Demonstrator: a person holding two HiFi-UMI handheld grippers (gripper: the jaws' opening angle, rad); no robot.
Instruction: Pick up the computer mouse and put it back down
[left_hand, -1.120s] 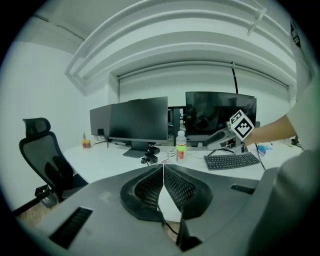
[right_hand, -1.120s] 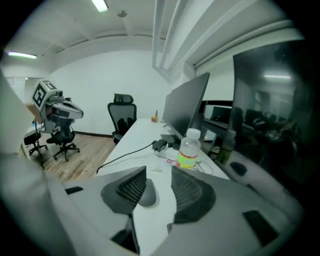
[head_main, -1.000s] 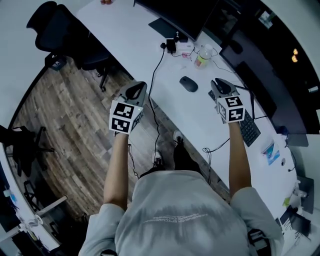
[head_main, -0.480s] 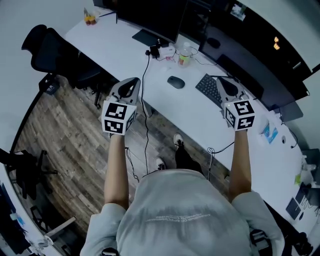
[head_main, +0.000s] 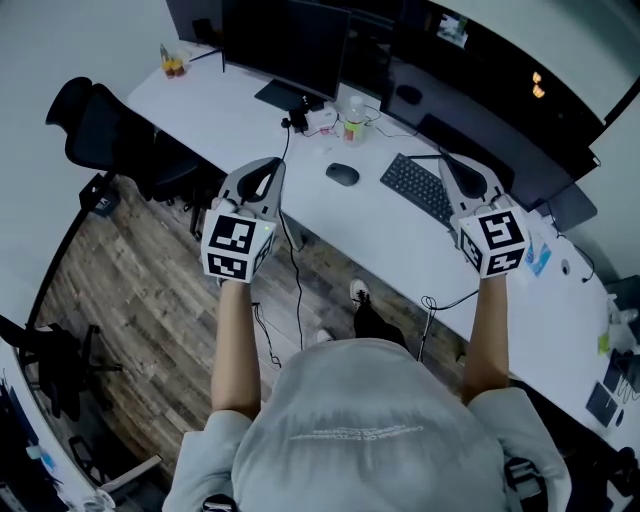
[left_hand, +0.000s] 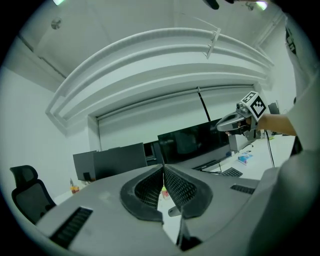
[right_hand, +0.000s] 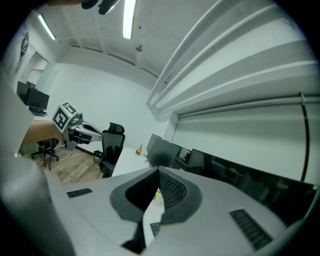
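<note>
A dark computer mouse (head_main: 342, 174) lies on the white desk (head_main: 400, 245), left of a black keyboard (head_main: 420, 188). My left gripper (head_main: 271, 163) hangs over the desk's front edge, down and left of the mouse and apart from it. My right gripper (head_main: 446, 160) is held over the keyboard's right end. In both gripper views the jaws meet at the tips with nothing between them: left gripper (left_hand: 162, 168), right gripper (right_hand: 158, 173). Neither gripper view shows the mouse.
Dark monitors (head_main: 285, 45) line the back of the desk. A cup (head_main: 353, 118) and small clutter with cables sit behind the mouse. A black office chair (head_main: 105, 120) stands at the left on the wooden floor (head_main: 130, 290). A cable (head_main: 295, 270) hangs off the desk front.
The head view has swung, so the desk sits higher and more of the monitors shows. Both grippers have spread a little wider apart. The mouse stays put on the desk.
</note>
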